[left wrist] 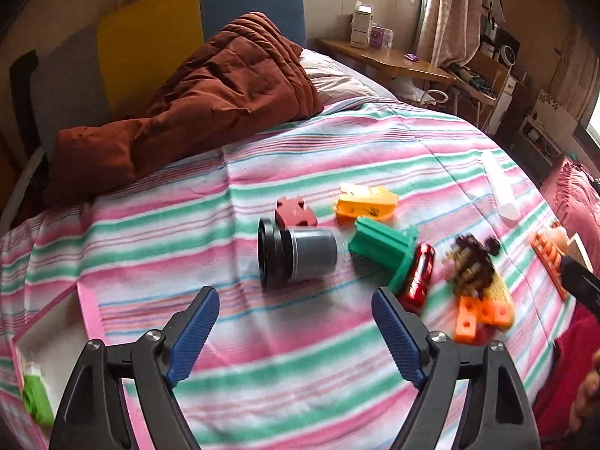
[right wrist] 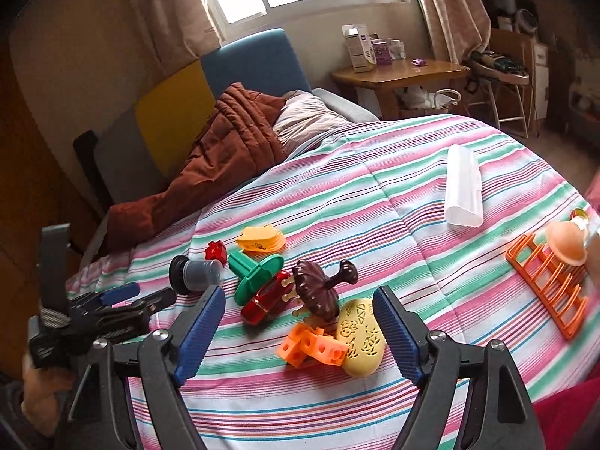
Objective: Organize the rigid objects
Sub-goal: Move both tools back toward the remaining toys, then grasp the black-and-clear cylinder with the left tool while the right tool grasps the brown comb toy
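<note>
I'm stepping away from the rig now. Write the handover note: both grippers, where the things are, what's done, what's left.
Left gripper: open, empty, above the black-and-grey canister lying on its side on the striped bedspread.
Right gripper: open, empty, over the orange blocks and yellow perforated case.
Green flanged piece, red toy car and brown piece lie loose in a pile; orange rack and white tube lie apart.
Done: a green piece sits in the pink box.
Left: everything else.

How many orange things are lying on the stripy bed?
3: the orange cube blocks beside the yellow oval case, the orange rack at the right edge, and the orange fan-shaped piece farther back. More might be hidden.
</note>
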{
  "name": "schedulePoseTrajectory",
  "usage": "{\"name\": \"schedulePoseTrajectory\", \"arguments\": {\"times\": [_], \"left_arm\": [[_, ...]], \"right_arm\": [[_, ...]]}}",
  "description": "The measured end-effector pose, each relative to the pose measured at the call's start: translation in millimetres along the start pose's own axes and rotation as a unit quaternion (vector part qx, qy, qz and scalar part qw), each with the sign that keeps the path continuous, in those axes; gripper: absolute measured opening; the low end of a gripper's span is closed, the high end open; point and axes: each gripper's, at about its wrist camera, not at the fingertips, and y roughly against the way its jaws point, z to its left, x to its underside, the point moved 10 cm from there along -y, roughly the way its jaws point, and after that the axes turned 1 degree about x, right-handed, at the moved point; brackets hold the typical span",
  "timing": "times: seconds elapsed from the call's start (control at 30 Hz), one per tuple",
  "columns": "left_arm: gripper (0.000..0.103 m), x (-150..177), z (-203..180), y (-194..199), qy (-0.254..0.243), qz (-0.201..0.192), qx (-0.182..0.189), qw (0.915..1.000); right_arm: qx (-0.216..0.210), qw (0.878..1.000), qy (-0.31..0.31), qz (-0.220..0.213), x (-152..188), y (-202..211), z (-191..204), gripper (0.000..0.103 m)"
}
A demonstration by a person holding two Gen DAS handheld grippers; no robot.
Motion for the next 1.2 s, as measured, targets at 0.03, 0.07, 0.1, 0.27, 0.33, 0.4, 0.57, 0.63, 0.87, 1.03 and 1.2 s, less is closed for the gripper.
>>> {"name": "schedulePoseTrajectory", "arguments": {"times": [0.03, 0.07, 0.1, 0.27, 0.33, 0.4, 0.57, 0.63, 0.87, 1.03, 1.2], "left_arm": [[0.089, -2.4, 1.6, -4.9, 0.0, 0.003, 0.0, 1.0], [0.091, -5.1, 1.3, -12.4, 0.0, 0.009, 0.001, 1.0], [0.091, -7.2, 0.7, -18.2, -0.002, 0.013, 0.001, 0.9999], [0.091, -17.6, -1.3, -38.7, -0.02, 0.015, -0.02, 0.9995], [0.091, -20.4, 0.6, -46.8, -0.03, 0.018, -0.035, 0.9988], [0.091, -21.1, 2.6, -56.3, -0.02, 0.026, -0.029, 0.999], [0.064, -15.5, 4.9, -66.0, -0.009, 0.039, -0.02, 0.999], [0.064, -11.5, 5.4, -57.0, -0.006, 0.027, -0.015, 0.9995], [0.064, 15.4, 1.5, -8.5, -0.012, -0.009, -0.016, 0.9998], [0.064, 37.1, -5.1, 25.1, -0.012, -0.024, -0.006, 0.9996], [0.064, 59.4, -9.2, 52.6, 0.001, -0.03, 0.011, 0.9995]], "right_arm": [[0.001, 1.0, -0.004, -0.001, -0.9, 0.0, -2.3, 0.082], [0.001, 1.0, -0.008, -0.001, -1.9, 0.3, -4.4, 0.082], [0.001, 1.0, -0.013, -0.001, -2.8, 0.2, -6.1, 0.082], [0.006, 1.0, -0.026, -0.005, -7.1, 1.5, -14.7, 0.082], [0.008, 0.999, -0.03, -0.008, -8.7, 2.7, -17.9, 0.082], [0.01, 0.999, -0.034, -0.011, -10.4, 3.9, -20.6, 0.082], [0.023, 0.998, -0.047, -0.024, -16.0, 8.3, -32.9, 0.082], [0.02, 0.998, -0.061, -0.023, -17.1, 9.0, -40.5, 0.082], [0.011, 0.997, -0.064, 0.038, 2.4, -14.5, -39.0, 0.082], [0.061, 0.996, -0.04, 0.056, 13.0, -22.9, -48.0, 0.073], [0.048, 0.994, -0.057, 0.075, 21.0, -31.9, -53.4, 0.051]]}}
